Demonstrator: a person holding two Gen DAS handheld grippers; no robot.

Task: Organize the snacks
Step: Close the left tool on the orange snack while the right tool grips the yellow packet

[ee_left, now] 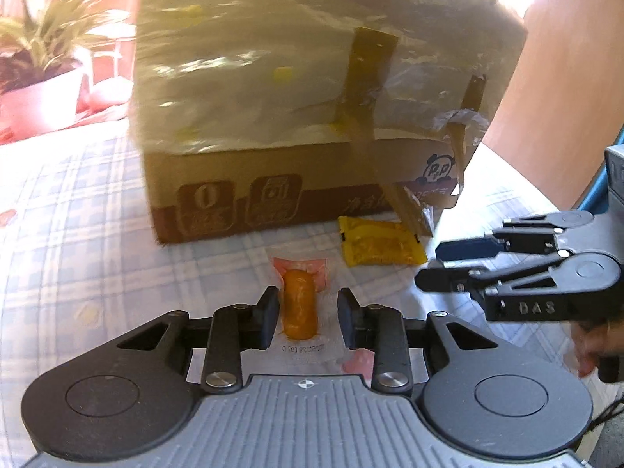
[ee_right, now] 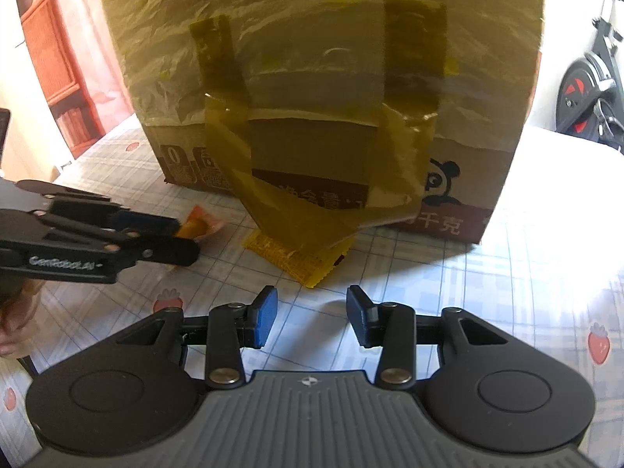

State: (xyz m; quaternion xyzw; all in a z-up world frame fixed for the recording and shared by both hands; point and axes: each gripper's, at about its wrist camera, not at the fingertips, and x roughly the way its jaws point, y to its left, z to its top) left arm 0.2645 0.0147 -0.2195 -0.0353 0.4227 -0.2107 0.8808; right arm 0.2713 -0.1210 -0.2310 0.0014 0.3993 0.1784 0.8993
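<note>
While jaws gape on both grippers, orange sausage pack [ee_left: 299, 309] between left gripper [ee_left: 308, 318] fingers.

- Cardboard box [ee_left: 312, 124] blocks the way fwd for both grippers; loose tape strips [ee_right: 312, 210] hang off its front.
- Left gripper [ee_left: 308, 318] jaws apart w/ orange snack [ee_left: 299, 304] between.
- Right gripper [ee_right: 312, 321] spread over bare tablecloth [ee_right: 526, 273]; yellow packet [ee_right: 296, 261] just ahead.

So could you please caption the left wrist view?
Open left gripper straddling an orange sausage snack before a taped cardboard box.
</note>
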